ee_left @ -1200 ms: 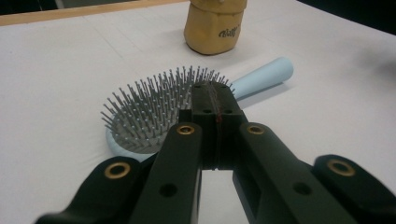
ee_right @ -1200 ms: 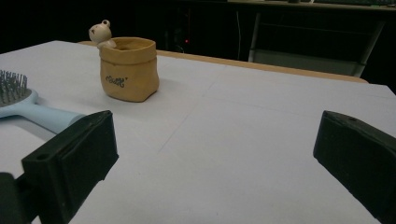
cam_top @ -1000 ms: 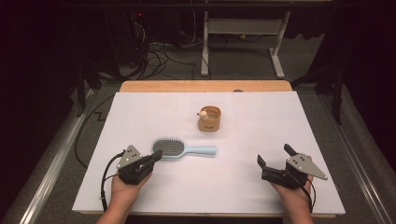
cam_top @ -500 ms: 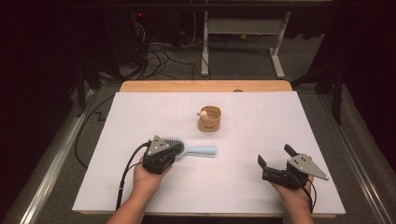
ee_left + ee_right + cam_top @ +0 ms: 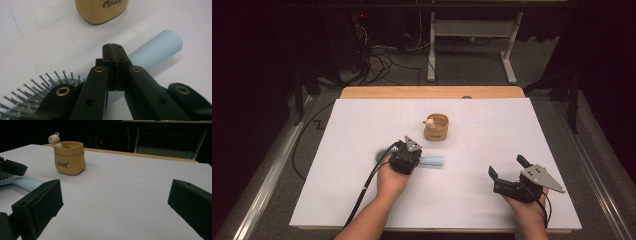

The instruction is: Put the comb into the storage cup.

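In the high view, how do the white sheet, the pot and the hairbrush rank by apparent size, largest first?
1. White sheet, by far.
2 and 3. Pot and hairbrush: unsure, since the left gripper covers much of the brush.

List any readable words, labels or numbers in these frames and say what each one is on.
Tan pot: one short dark script word on its side, too blurred to read in the right gripper view and cut off at the frame edge in the left gripper view.
Hairbrush: no text visible.
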